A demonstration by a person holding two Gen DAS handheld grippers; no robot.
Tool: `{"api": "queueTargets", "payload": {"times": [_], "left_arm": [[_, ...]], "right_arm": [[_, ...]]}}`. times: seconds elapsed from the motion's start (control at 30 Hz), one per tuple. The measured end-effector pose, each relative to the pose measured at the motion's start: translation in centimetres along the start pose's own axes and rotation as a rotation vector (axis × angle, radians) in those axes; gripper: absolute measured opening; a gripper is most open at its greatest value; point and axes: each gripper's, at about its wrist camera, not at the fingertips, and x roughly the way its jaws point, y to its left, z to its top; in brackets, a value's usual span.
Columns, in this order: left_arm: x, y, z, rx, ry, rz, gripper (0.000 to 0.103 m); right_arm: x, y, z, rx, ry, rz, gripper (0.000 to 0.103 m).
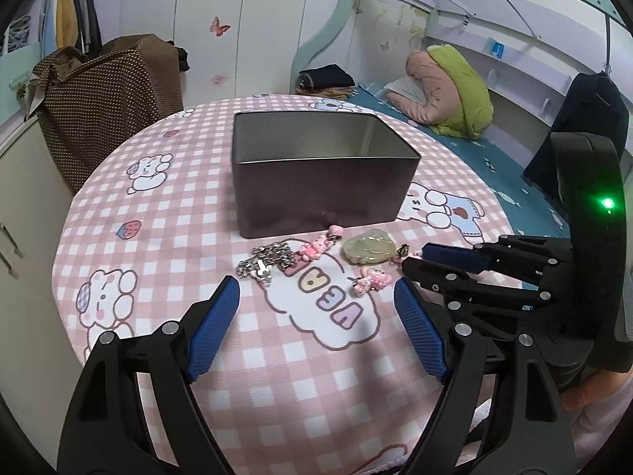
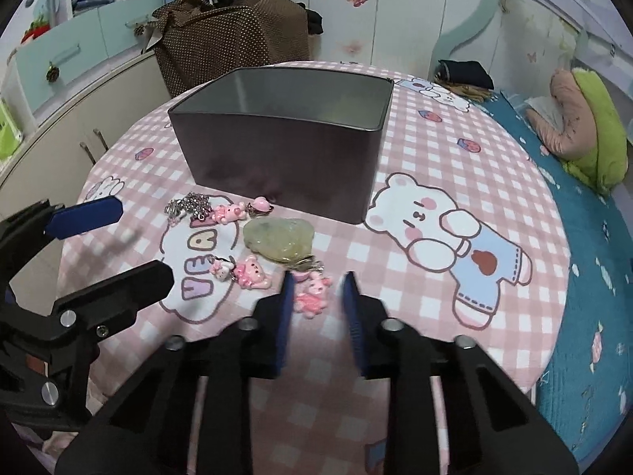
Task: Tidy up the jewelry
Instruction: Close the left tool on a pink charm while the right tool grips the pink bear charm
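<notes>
Pink bear charm point(image 2: 312, 295) lies on the table point(image 2: 415, 301) near the pale green pendant point(image 2: 279, 239). Right tongs point(image 2: 318, 291) straddle the charm, parted, not yet clamped. Left tongs point(image 1: 316, 301) hover spread wide

Soft, even indoor light fills both views, fairly dim, with no harsh glare. The metal tin point(image 1: 322, 182) shows a dull sheen on its inner walls and casts a faint shadow on the tablecloth point(image 1: 198, 237). Fisheye curvature bends the room, with black vignetting in the corners. The right gripper point(image 2: 318, 289) looks slightly motion-blurred.
</notes>
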Motion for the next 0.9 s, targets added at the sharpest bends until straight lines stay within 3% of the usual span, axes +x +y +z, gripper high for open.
{"api": "queueTargets", "payload": {"times": [0.33, 0.57, 0.67, 0.9], "left_arm": [[2.4, -2.2, 0.0, 0.052, 0.035, -0.061, 0.078], [4.0, -2.6, -0.2, 0.082, 0.061, -0.046, 0.050], [4.1, -2.4, -0.1, 0.083, 0.060, -0.040, 0.023], [3.7, -2.2, 0.0, 0.076, 0.063, -0.070, 0.016]], "right_arm": [[-0.9, -3.0, -0.7, 0.082, -0.003, -0.018, 0.016], [-1.1, -4.4, -1.0, 0.115, -0.007, -0.011, 0.016], [-1.1, -4.4, -1.0, 0.111, -0.008, -0.010, 0.016], [-1.1, -4.4, -0.9, 0.113, -0.008, -0.001, 0.016]]}}
